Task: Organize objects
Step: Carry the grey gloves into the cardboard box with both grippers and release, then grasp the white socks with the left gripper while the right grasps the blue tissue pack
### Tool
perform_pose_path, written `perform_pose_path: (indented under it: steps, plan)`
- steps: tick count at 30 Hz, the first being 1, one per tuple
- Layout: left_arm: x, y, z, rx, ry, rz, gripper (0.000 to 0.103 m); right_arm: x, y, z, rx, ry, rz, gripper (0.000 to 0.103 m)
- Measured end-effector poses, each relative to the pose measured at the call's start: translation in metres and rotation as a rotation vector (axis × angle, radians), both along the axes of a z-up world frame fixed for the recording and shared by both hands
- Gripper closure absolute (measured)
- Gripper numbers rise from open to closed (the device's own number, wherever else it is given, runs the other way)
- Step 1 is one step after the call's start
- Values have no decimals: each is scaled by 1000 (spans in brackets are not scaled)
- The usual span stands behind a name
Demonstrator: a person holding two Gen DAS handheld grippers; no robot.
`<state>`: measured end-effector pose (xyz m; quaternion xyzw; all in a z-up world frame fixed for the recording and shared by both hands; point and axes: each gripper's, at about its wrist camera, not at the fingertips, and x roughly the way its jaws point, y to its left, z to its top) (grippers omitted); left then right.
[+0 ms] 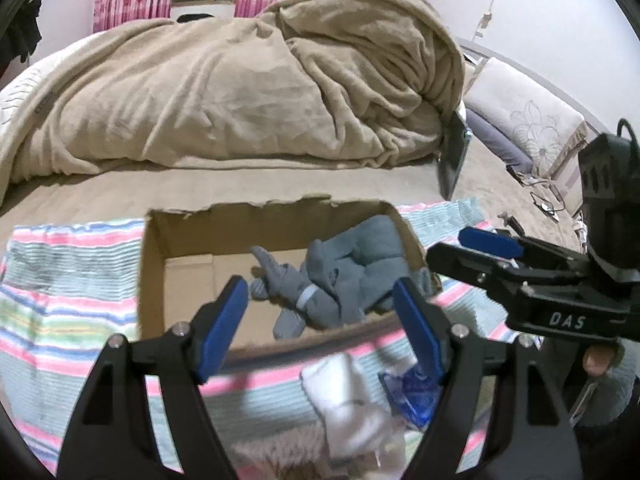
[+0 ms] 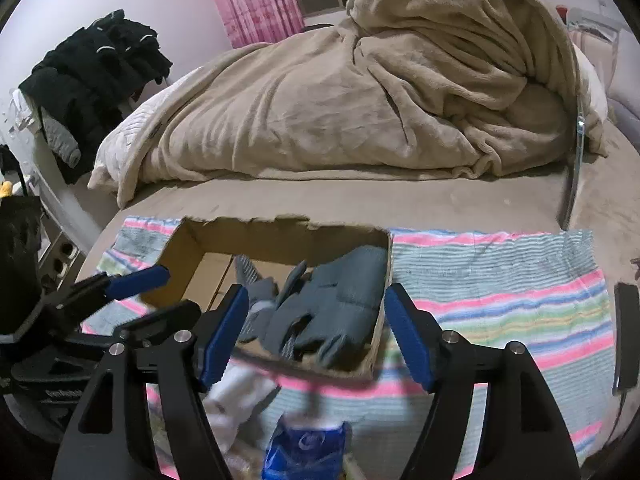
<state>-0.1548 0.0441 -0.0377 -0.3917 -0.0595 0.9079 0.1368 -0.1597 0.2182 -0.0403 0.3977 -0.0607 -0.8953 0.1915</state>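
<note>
An open cardboard box (image 1: 154,276) (image 2: 188,248) sits on a striped towel (image 1: 64,304) (image 2: 500,300) on the bed. Grey gloves (image 1: 340,276) (image 2: 332,300) lie inside it at the right. My left gripper (image 1: 320,328) is open and empty above the box's near edge. My right gripper (image 2: 314,336) is open and empty, just right of the left one; it also shows in the left wrist view (image 1: 464,248). A white cloth (image 1: 352,396) (image 2: 240,396) and a blue plastic packet (image 1: 416,396) (image 2: 304,452) lie on the towel in front of the box.
A heaped beige blanket (image 1: 248,92) (image 2: 360,100) fills the bed behind the box. Dark clothes (image 2: 96,80) are piled at the left. A pillow (image 1: 524,120) lies at the right. A dark phone-like object (image 2: 624,332) rests by the towel's right edge.
</note>
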Motion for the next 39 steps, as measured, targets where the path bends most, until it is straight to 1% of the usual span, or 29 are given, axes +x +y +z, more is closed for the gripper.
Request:
perform_pose_path:
  steps: [3,5,7,8,16,19,25,31,39]
  plan:
    - [17,-6,7,3,9,9,26,13,0,3,4,-1,-2,29]
    - [28,-10,11,7,12,17,26,22,-1,4,12,0,-1,26]
    - [36,-14,12,12,12,26,26,30,-1,4,27,4,-2,16]
    - [41,-16,12,15,12,29,26,34,0,4,33,9,-3,15]
    - [68,-22,5,23,-13,59,25,57,3,-2,60,-1,-14,12]
    - [73,-21,1,17,-22,63,25,62,4,-6,69,-7,-14,12]
    - [79,-25,-10,11,-47,80,25,67,4,-17,82,-33,-4,12]
    - [82,-19,-27,5,-91,78,25,69,2,-33,87,-70,12,12]
    - [83,-8,-43,0,-132,63,25,70,-1,-52,95,-112,26,12]
